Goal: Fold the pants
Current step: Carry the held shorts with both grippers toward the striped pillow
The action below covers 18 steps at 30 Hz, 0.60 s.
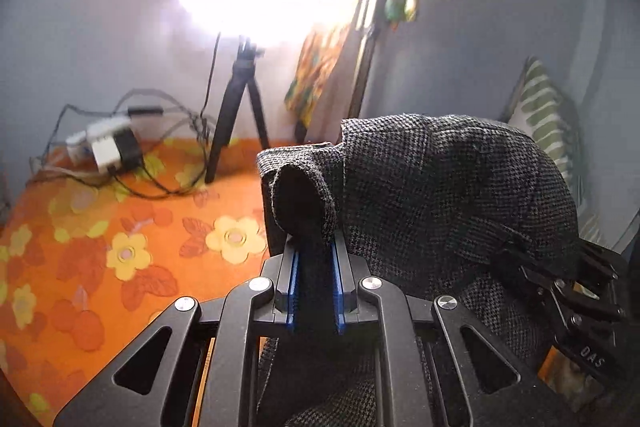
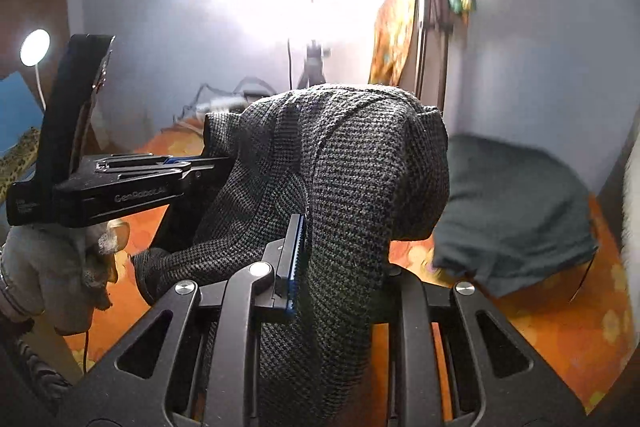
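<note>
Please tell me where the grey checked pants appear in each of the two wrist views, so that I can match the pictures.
Left wrist view: the pants fill the centre and right, pinched in the left tongs.
Right wrist view: the pants hang in the centre over the right tongs; the left tongs grip them from the left.
Shared landmark: the tripod under the bright light.

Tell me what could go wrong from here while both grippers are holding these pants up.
1. The grey houndstooth woven pants bunch over the left gripper, held by a narrow pinch, so they might slip.
2. The fabric drapes over the right gripper, hiding one finger; the fold could land crooked.
3. The black tripod and tangled cables stand on the orange floral bedsheet; swinging cloth might snag them.
</note>
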Motion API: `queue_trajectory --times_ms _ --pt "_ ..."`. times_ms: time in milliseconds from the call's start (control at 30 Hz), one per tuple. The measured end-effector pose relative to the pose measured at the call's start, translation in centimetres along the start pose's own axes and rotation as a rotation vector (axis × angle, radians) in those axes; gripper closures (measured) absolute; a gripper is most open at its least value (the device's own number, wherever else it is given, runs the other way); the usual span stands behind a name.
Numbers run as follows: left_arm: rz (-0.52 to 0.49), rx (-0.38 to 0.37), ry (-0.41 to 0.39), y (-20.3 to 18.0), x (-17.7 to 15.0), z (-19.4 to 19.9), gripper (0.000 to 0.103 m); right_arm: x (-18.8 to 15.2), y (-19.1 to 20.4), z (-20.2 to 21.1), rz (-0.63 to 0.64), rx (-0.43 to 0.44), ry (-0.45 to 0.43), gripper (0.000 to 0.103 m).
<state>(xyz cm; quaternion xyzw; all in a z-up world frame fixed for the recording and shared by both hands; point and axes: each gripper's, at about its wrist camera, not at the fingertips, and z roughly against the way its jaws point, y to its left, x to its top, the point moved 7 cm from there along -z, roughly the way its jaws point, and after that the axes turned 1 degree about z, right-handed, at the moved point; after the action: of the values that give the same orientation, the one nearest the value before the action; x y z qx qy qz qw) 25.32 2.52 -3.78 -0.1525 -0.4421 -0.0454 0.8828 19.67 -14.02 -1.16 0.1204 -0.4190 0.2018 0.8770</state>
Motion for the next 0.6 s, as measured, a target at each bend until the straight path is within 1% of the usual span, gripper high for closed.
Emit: queue_trajectory --times_ms 167,333,600 --pt "-0.007 -0.005 -0.064 -1.7 0.9 2.2 0.091 1.3 -0.3 3.4 0.013 0.002 -0.066 0.082" --pt "-0.007 -0.036 -0.123 -3.9 2.0 3.4 0.091 2.5 -1.0 5.8 0.049 -0.022 -0.113 0.082" --pt "-0.041 -0.099 -0.193 -9.2 3.8 3.2 0.091 3.7 -5.1 9.1 0.086 -0.097 -0.131 0.082"
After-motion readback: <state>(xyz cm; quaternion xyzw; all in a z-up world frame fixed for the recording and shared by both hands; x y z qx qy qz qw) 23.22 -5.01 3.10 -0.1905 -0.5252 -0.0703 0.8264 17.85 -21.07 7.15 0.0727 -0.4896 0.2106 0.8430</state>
